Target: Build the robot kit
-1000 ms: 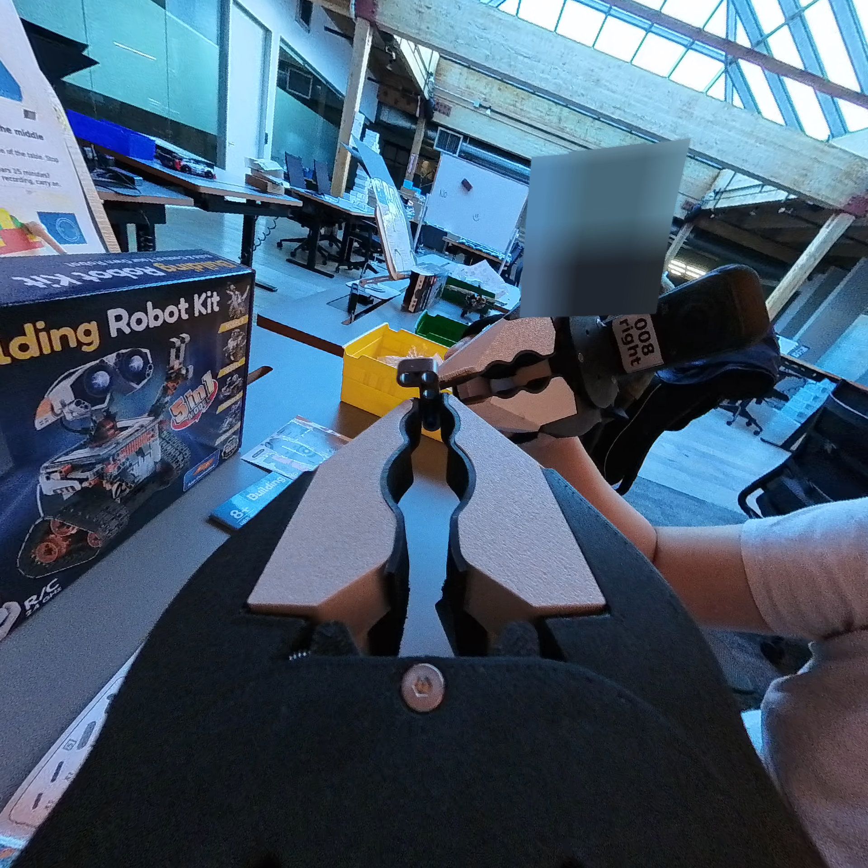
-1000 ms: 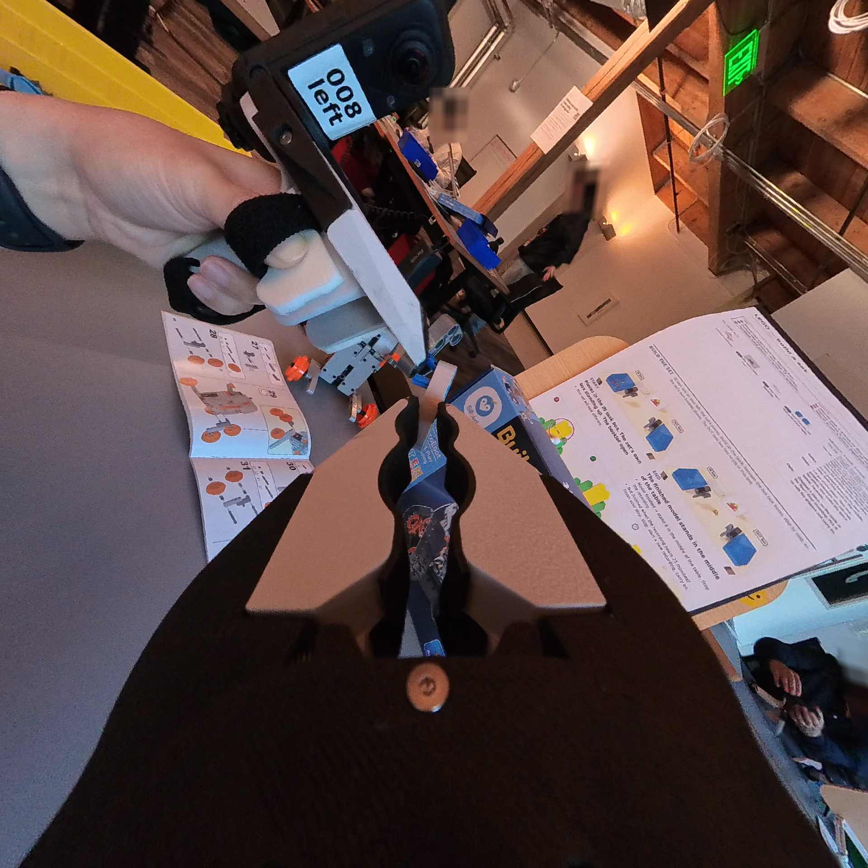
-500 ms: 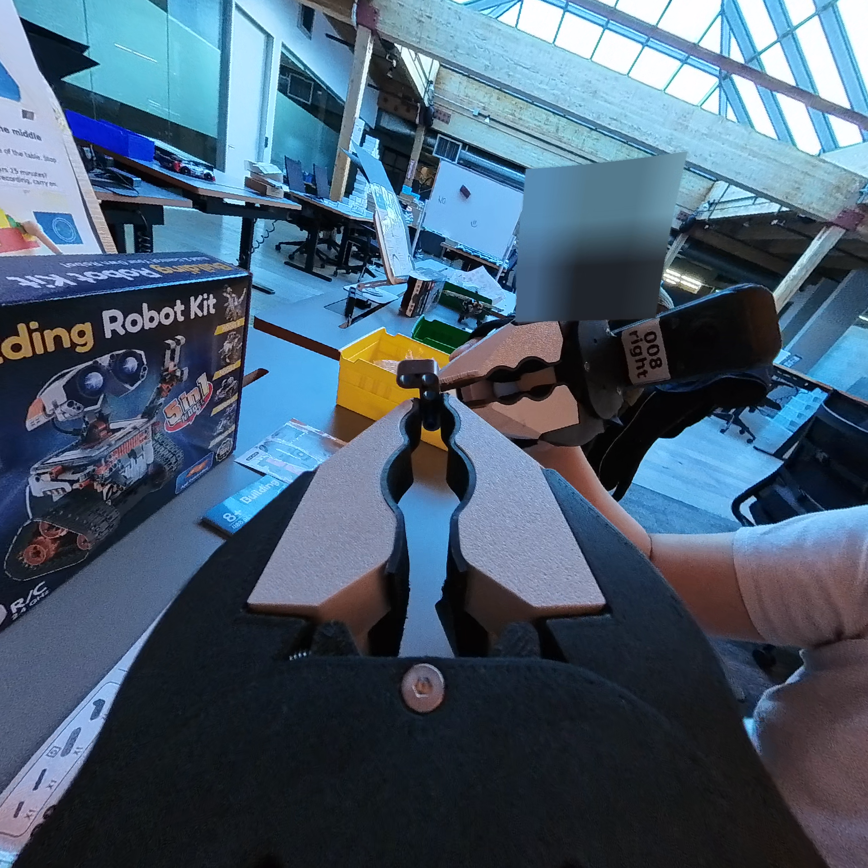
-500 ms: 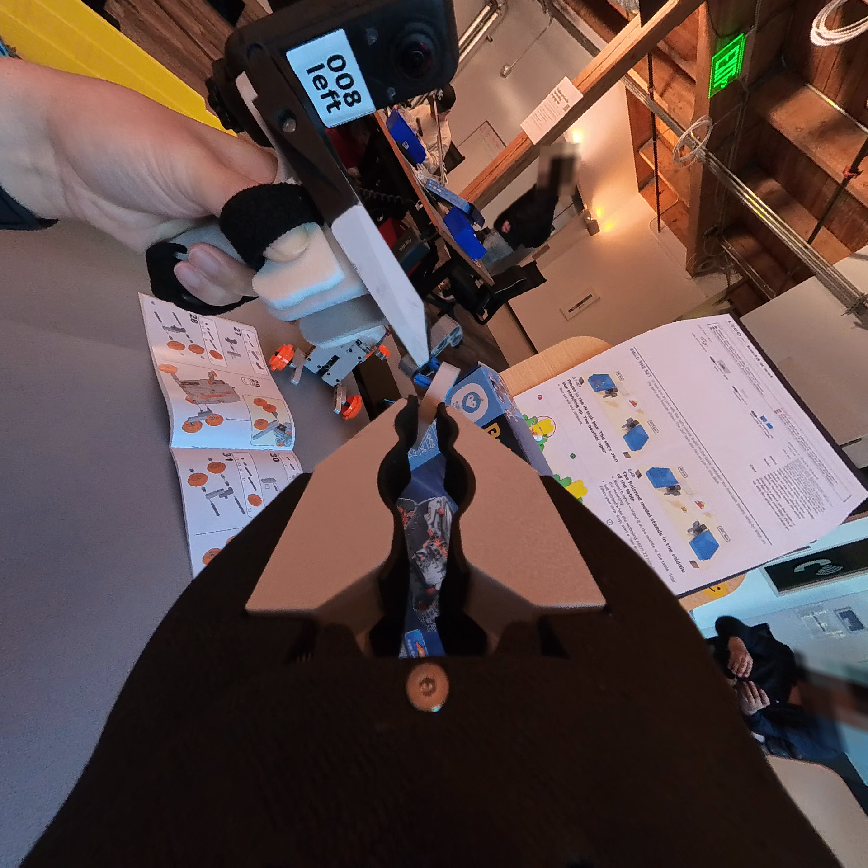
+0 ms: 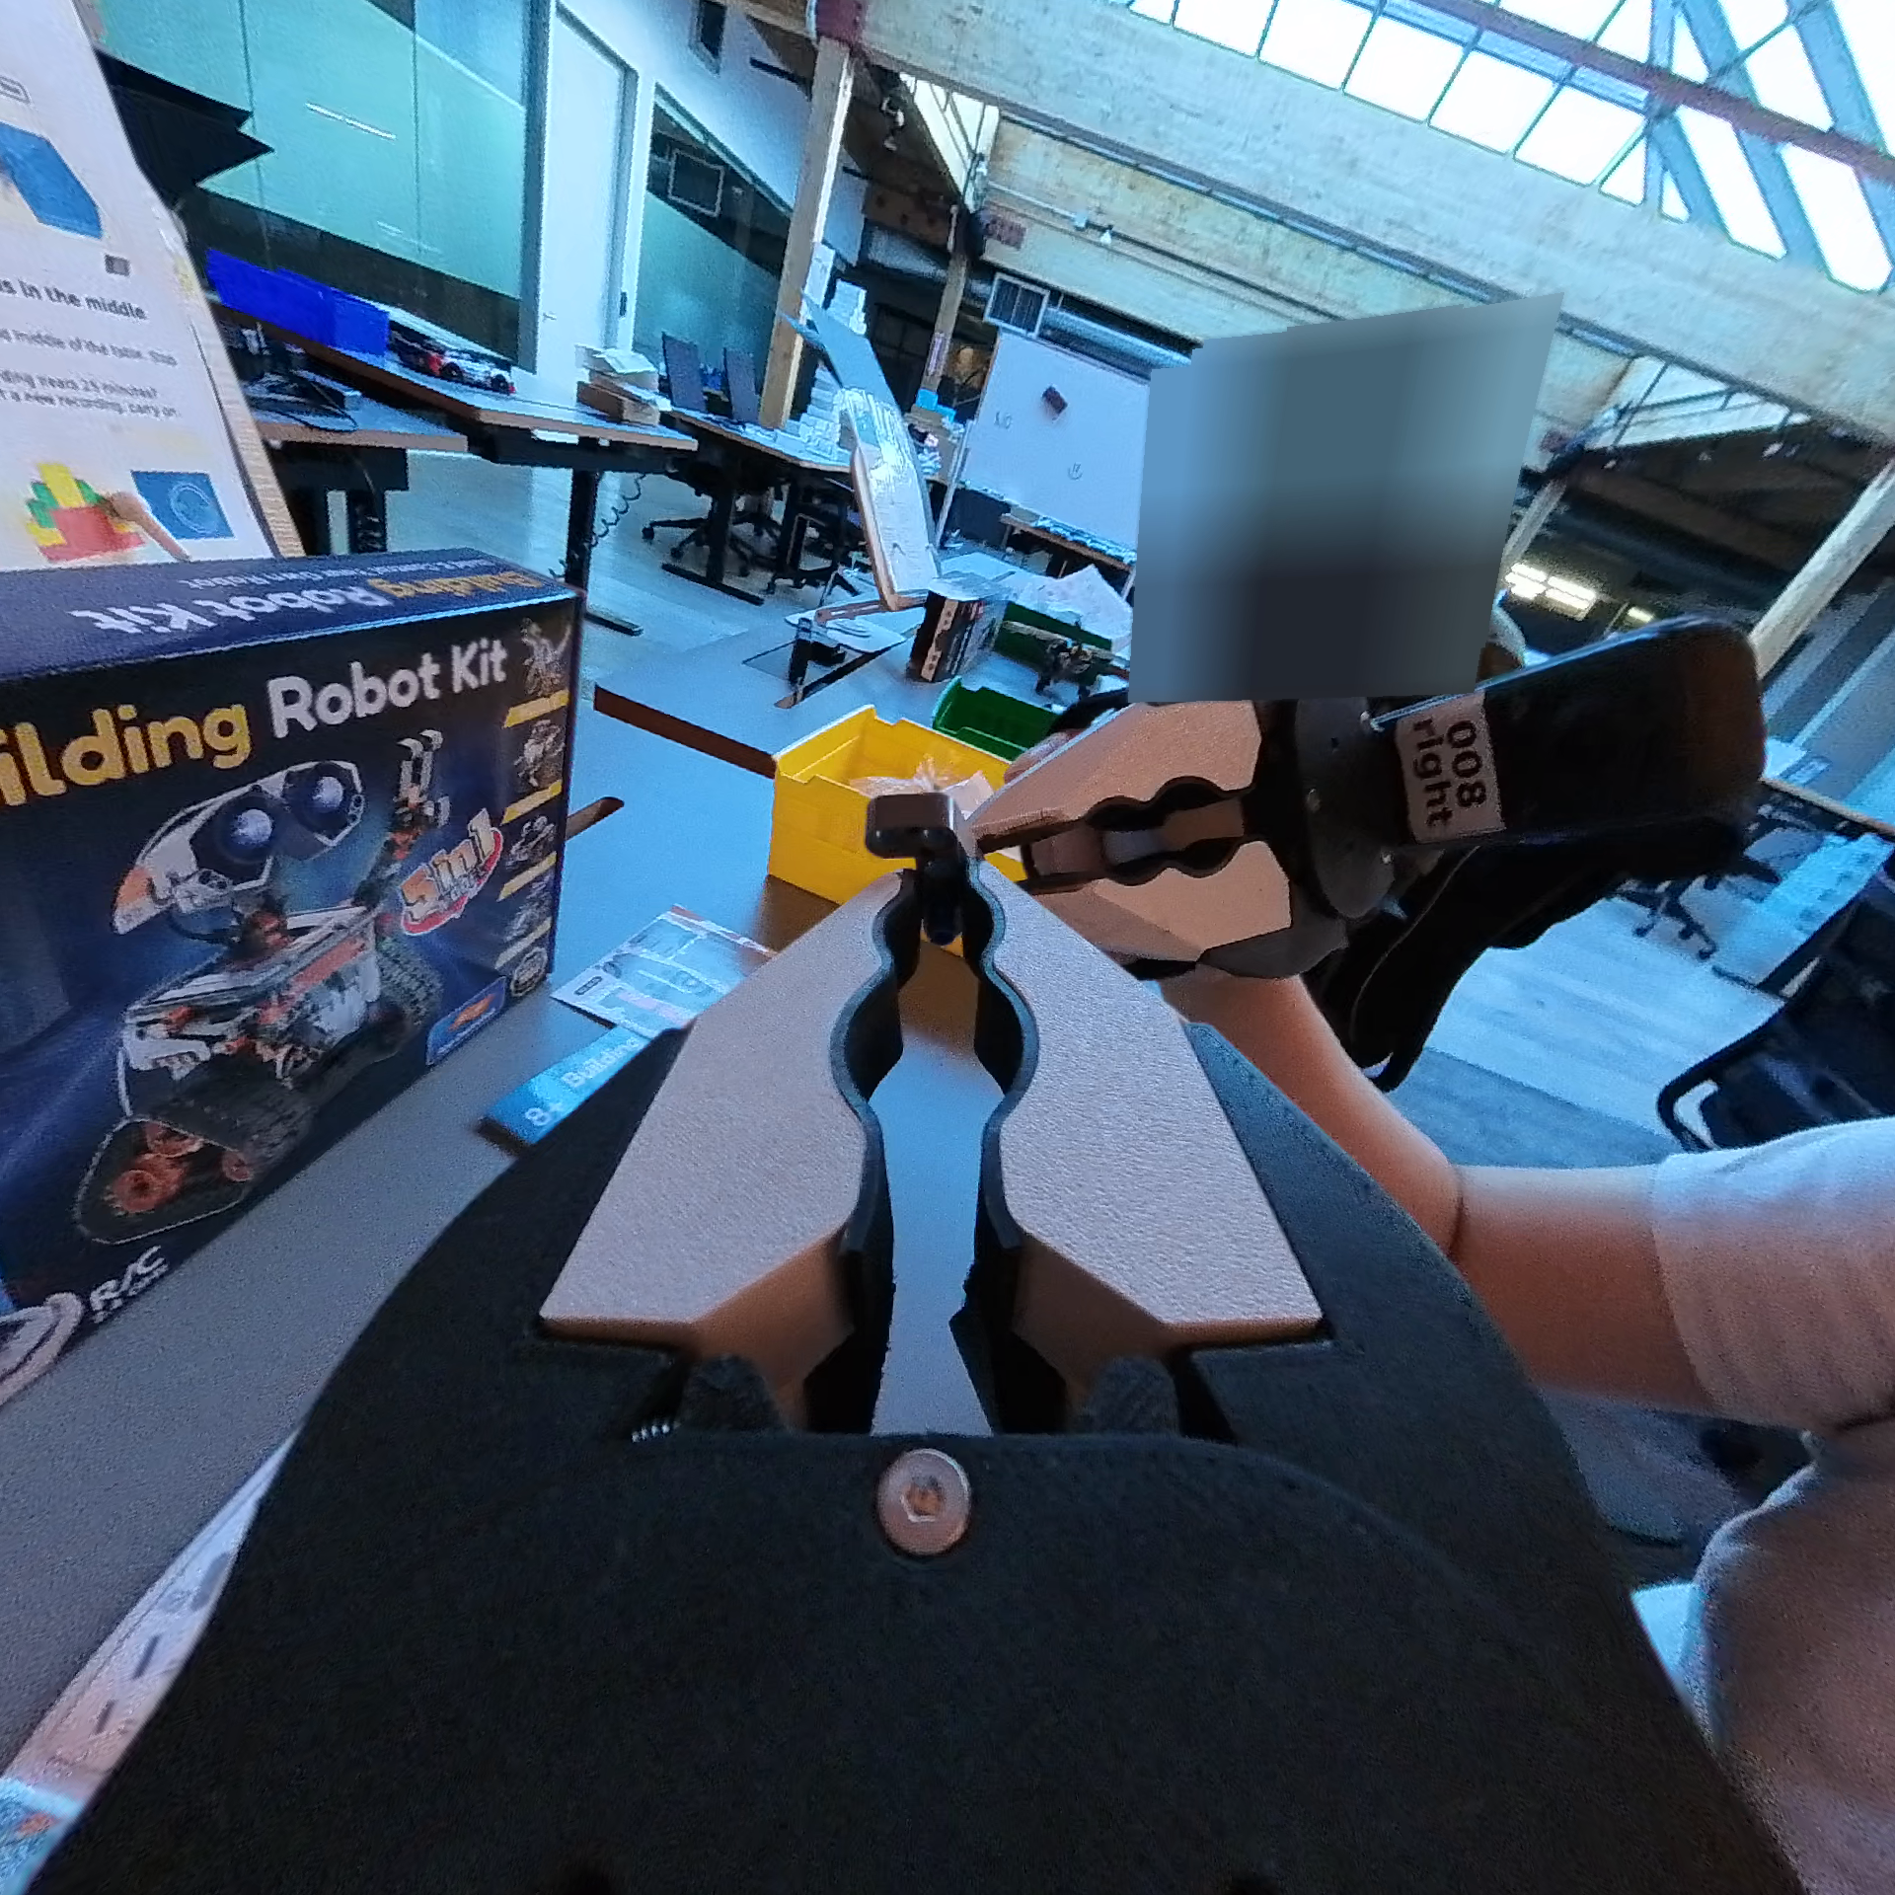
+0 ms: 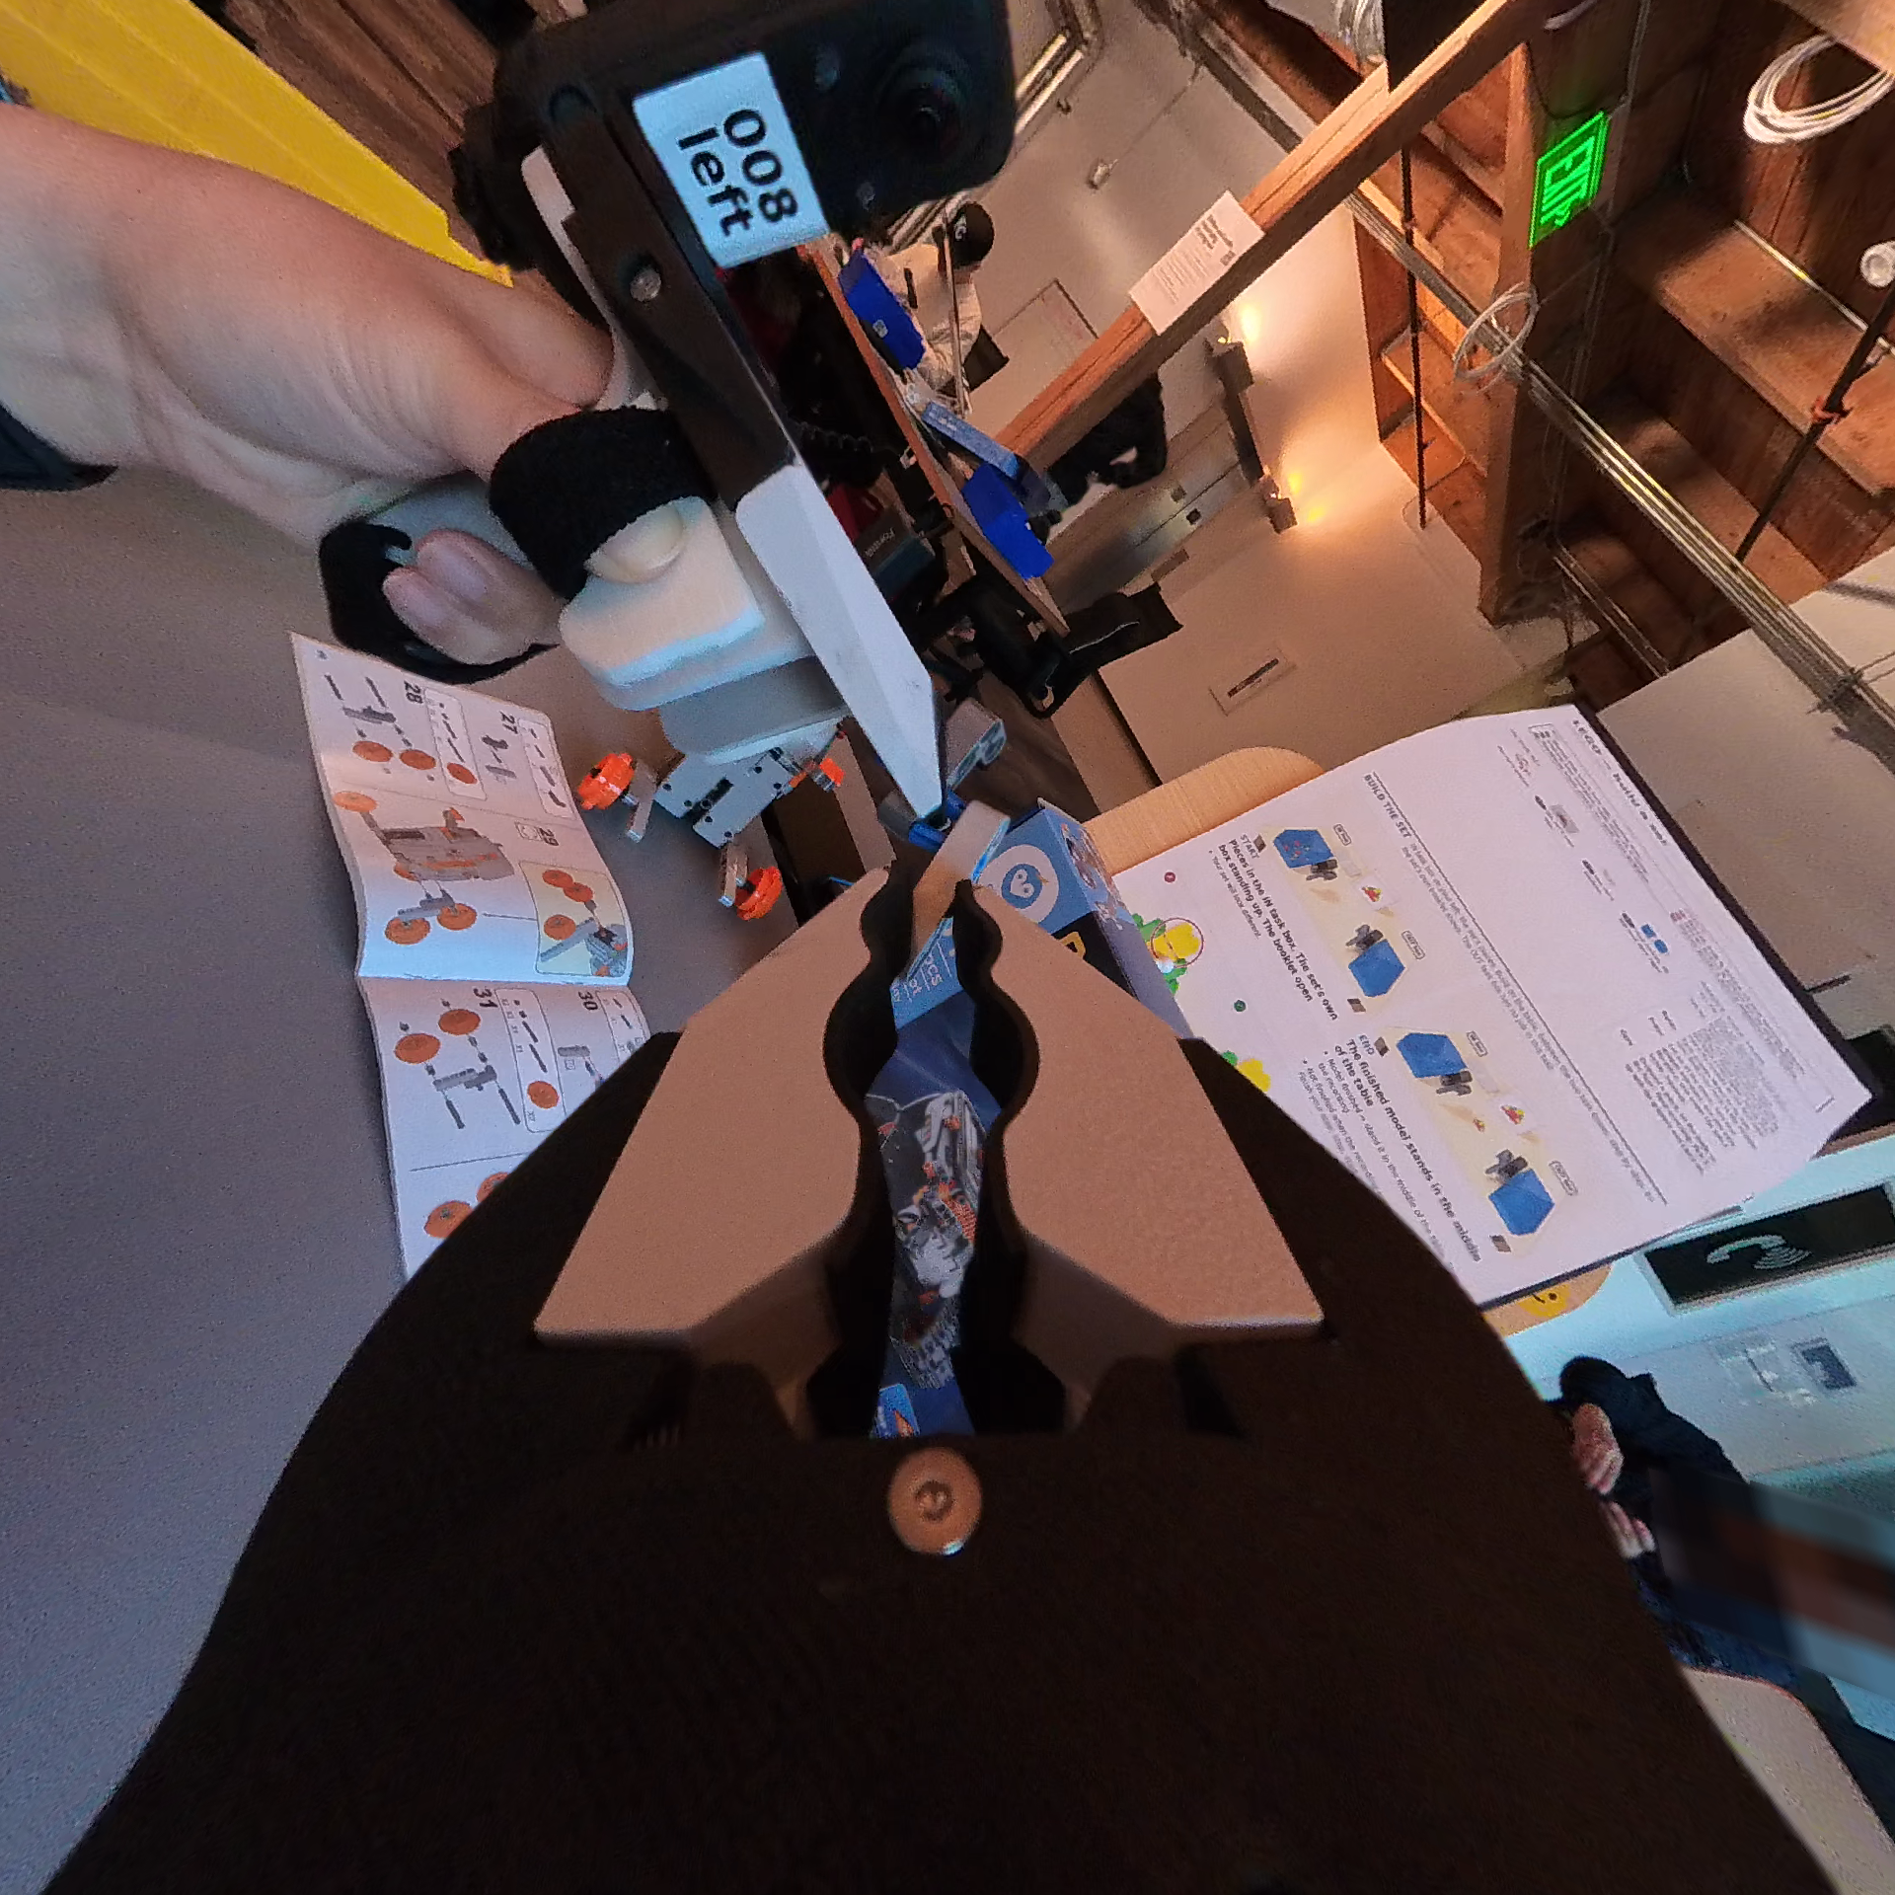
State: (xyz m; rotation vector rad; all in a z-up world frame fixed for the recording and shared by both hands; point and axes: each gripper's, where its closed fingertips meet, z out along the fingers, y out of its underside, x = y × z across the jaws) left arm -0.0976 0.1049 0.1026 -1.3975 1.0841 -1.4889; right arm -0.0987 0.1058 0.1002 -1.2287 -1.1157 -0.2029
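Grey table (image 5: 656,820) carries the kit box (image 5: 267,872) and yellow bin (image 5: 851,810); left gripper (image 5: 928,882) clenched on a small dark connector piece (image 5: 923,841), right gripper (image 6: 938,882) clenched, contents indiscernible; tip-only grip risks dropping it.

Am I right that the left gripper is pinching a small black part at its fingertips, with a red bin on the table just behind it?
Nearly: the bin is yellow, not red, as the left wrist view shows. The left gripper does pinch a small black part at its fingertips, with that bin on the table just behind it.
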